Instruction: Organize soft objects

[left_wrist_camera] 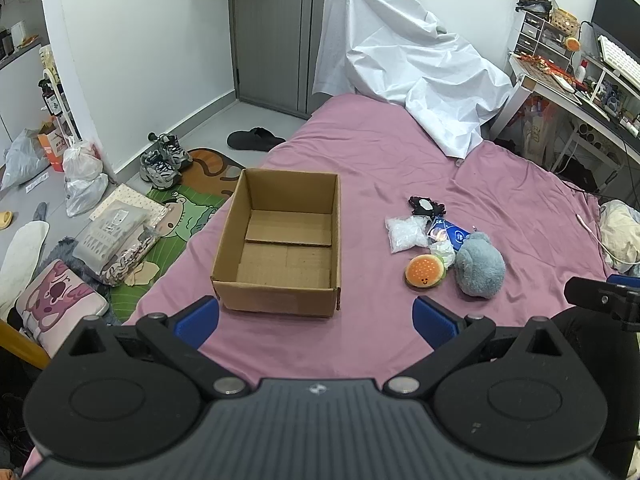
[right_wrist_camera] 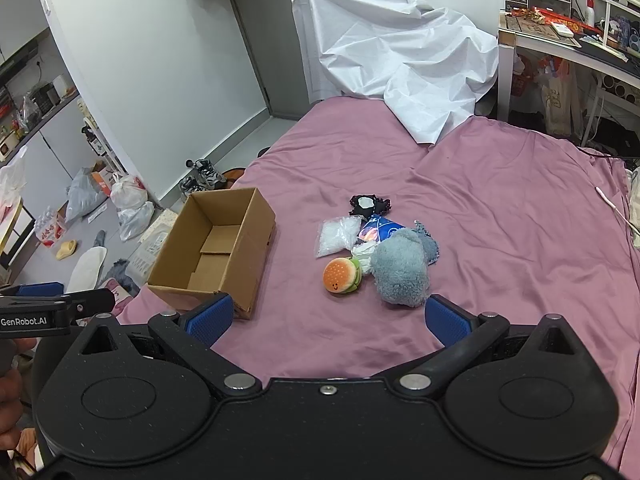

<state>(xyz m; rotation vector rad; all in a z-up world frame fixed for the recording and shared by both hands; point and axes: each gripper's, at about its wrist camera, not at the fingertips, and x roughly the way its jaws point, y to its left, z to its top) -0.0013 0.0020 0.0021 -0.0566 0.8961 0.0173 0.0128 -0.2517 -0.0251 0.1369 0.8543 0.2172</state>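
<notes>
An open, empty cardboard box [left_wrist_camera: 280,240] sits on the pink bed; it also shows in the right wrist view [right_wrist_camera: 216,248]. To its right lies a pile of soft things: a grey-blue plush [left_wrist_camera: 478,266] [right_wrist_camera: 400,272], a burger plush [left_wrist_camera: 425,271] [right_wrist_camera: 342,275], a clear bag of white filling [left_wrist_camera: 406,233] [right_wrist_camera: 337,236], a blue packet [left_wrist_camera: 448,234] [right_wrist_camera: 380,230] and a black lace item [left_wrist_camera: 426,206] [right_wrist_camera: 369,204]. My left gripper [left_wrist_camera: 316,320] is open and empty just before the box. My right gripper [right_wrist_camera: 328,318] is open and empty just before the pile.
A crumpled white sheet [left_wrist_camera: 408,60] covers the bed's far end. A cluttered desk [left_wrist_camera: 580,80] stands at the right. The floor at left holds shoes [left_wrist_camera: 164,160], bags [left_wrist_camera: 82,180], a cartoon mat [left_wrist_camera: 188,216] and a cushion [left_wrist_camera: 60,300]. The bed's left edge runs beside the box.
</notes>
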